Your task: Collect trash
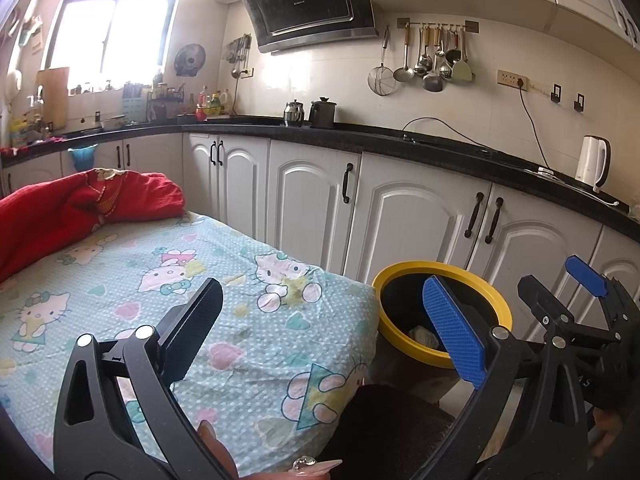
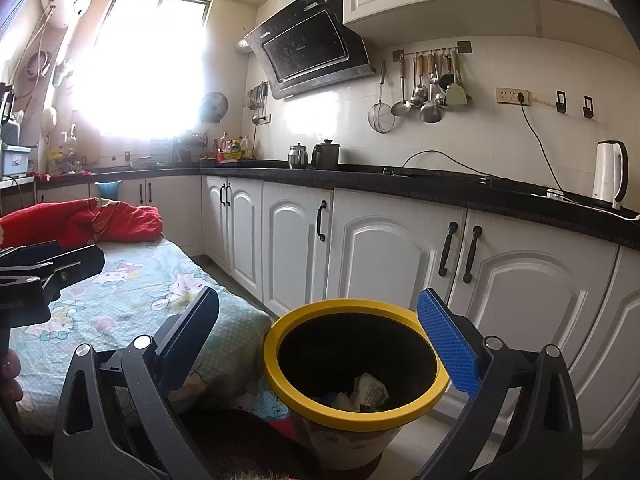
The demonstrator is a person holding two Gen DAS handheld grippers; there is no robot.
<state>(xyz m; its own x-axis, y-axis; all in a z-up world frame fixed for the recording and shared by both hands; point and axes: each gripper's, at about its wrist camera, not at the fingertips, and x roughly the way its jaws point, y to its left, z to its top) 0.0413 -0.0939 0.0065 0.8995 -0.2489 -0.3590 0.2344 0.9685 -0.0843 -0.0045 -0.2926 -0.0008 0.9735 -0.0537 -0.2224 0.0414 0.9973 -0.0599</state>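
Your right hand-held gripper (image 2: 324,344) hangs wide and empty over the yellow-rimmed bin (image 2: 276,376); left hand-held gripper (image 1: 332,332) likewise wide. Drop looks done; next, find remaining trash.

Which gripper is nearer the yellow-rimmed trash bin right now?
Right. The right gripper hangs open directly over the trash bin, whose opening sits between its fingers. The left gripper, also open, is over the bedsheet, with the bin off to its right.

Black-framed left tool (image 1: 324,320) and right tool (image 2: 318,338), silver screws, blue textured pads (image 1: 454,330).
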